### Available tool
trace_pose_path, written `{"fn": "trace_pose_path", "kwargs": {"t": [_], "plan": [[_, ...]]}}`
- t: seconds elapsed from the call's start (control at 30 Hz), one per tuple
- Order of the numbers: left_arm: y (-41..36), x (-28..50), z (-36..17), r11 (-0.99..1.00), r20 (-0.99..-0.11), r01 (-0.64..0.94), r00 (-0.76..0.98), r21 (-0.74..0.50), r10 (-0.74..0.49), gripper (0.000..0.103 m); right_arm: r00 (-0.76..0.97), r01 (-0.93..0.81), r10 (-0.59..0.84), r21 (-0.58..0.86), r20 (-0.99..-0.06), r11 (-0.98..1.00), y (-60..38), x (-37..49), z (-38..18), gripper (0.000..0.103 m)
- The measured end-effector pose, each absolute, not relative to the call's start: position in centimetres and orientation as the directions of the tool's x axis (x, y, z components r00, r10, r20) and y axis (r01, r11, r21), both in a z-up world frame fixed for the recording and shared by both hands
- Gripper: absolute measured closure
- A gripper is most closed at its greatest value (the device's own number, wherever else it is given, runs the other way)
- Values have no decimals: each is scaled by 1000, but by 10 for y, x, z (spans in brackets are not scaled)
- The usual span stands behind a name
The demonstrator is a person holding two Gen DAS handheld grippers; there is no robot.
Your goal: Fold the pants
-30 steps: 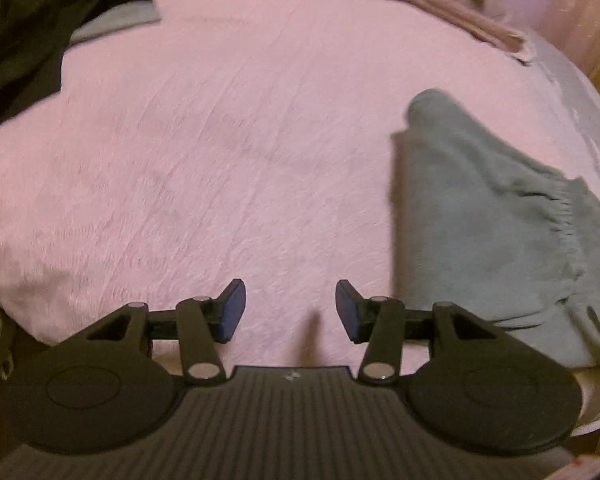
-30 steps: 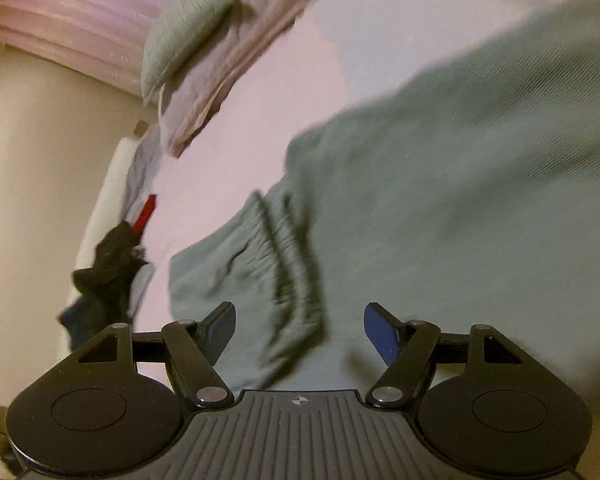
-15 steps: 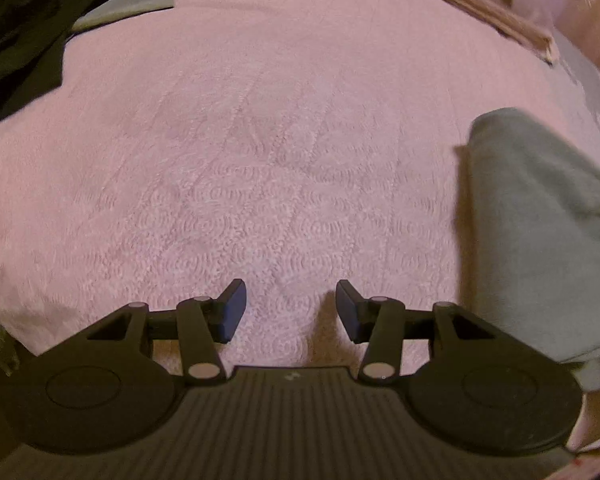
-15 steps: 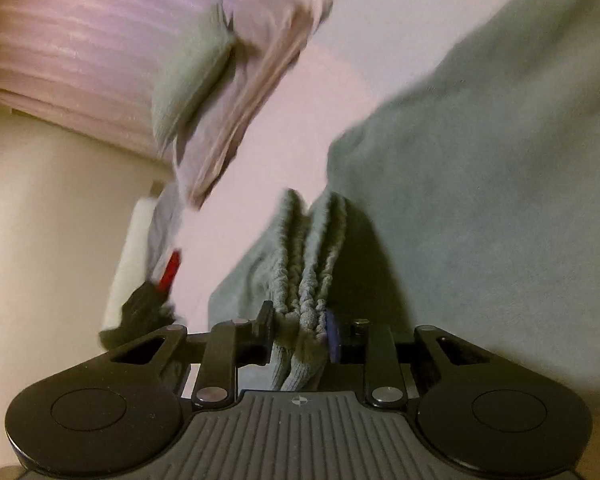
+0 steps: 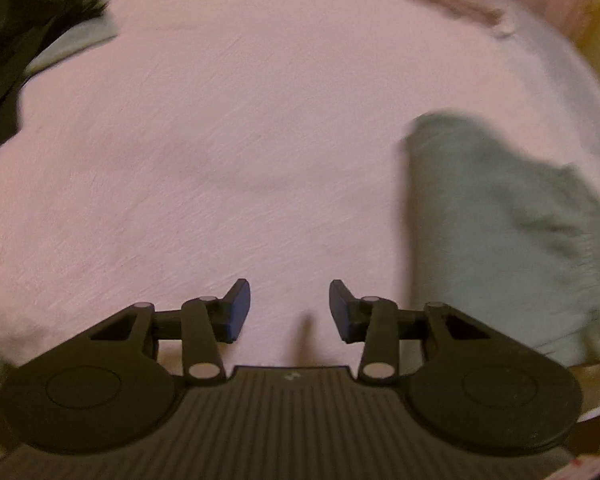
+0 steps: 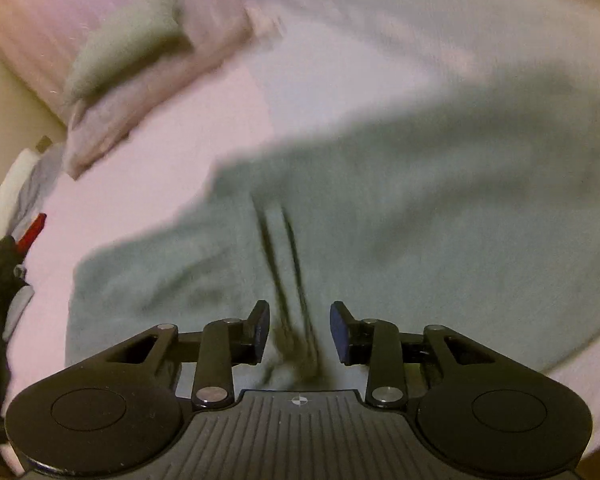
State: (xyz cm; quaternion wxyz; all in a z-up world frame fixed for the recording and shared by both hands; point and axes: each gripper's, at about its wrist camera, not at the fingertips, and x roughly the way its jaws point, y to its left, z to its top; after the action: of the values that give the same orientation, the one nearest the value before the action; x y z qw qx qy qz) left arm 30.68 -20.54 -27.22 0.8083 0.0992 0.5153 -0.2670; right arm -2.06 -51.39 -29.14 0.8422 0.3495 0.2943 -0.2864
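No readable text, label, brand or number appears in either view. The only mark is a small round emblem (image 6: pixel 299 400) on the ribbed body of the right gripper (image 6: pixel 298 330), centred behind the fingers; a fainter, blurred mark (image 5: pixel 291 376) sits at the same spot on the left gripper (image 5: pixel 289 309).

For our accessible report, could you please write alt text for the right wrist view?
The right gripper, jaws opening, hovers over grey-green pants lying on a pink bedspread; a bunched fold sits between the fingers, not pinched. A pillow lies at upper left; the picture is motion-blurred.
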Motion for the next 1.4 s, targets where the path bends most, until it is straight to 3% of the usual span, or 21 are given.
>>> {"fn": "trace_pose_path", "kwargs": {"t": [0.07,0.17,0.23,0.33,0.53,0.63,0.7,0.83,0.97,1.07,1.13,1.17,1.2,1.27,1.37,1.4], "plan": [[-230,299,-261,790,-852,596,332,-143,-404,70,682,628,-197,426,-704,651,-510,-6,-298,72],[-274,291,-264,716,-825,678,303,-164,-476,80,583,677,-158,369,-797,637,-517,10,-340,72],[-301,289,-288,691,-851,710,274,-135,-447,85,586,702,-119,428,-802,570,-532,4,-354,72],[-321,288,-322,690,-893,723,300,-15,-335,85,611,690,-85,478,-787,543,-543,-5,-351,72],[-302,268,-282,704,-876,708,301,-59,-376,85,656,678,-85,537,-750,501,-540,-62,-323,72],[-290,251,-268,711,-886,702,299,-49,-355,85,703,702,-159,639,-694,314,-564,-141,-316,68],[-283,244,-272,734,-897,676,287,-59,-336,85,669,744,-262,628,-696,231,-586,-192,-314,54],[-273,237,-287,822,-912,560,280,-99,-300,84,683,689,-363,724,-634,35,-640,-259,-336,52],[-266,229,-288,861,-901,494,307,-125,-307,82,722,561,-392,814,-570,-151,-671,-273,-388,51],[-262,222,-282,861,-900,495,315,-115,-301,81,787,437,-404,884,-466,-168,-678,-262,-409,52],[-255,220,-279,867,-896,487,329,-109,-297,80,780,451,-414,880,-469,-148,-677,-252,-408,52],[-250,221,-279,874,-898,473,330,-110,-291,80,772,463,-414,873,-482,-154,-677,-250,-411,53],[-245,221,-279,883,-899,455,329,-116,-289,80,767,453,-415,871,-490,-192,-677,-250,-419,64],[-236,222,-277,893,-899,430,329,-129,-289,80,765,435,-414,869,-494,-234,-679,-253,-419,72],[-223,223,-274,898,-896,424,345,-116,-278,80,683,622,-426,778,-593,-88,-681,-233,-368,79],[-219,224,-275,901,-896,419,349,-112,-274,80,642,687,-445,726,-625,-29,-679,-222,-347,86]]}}
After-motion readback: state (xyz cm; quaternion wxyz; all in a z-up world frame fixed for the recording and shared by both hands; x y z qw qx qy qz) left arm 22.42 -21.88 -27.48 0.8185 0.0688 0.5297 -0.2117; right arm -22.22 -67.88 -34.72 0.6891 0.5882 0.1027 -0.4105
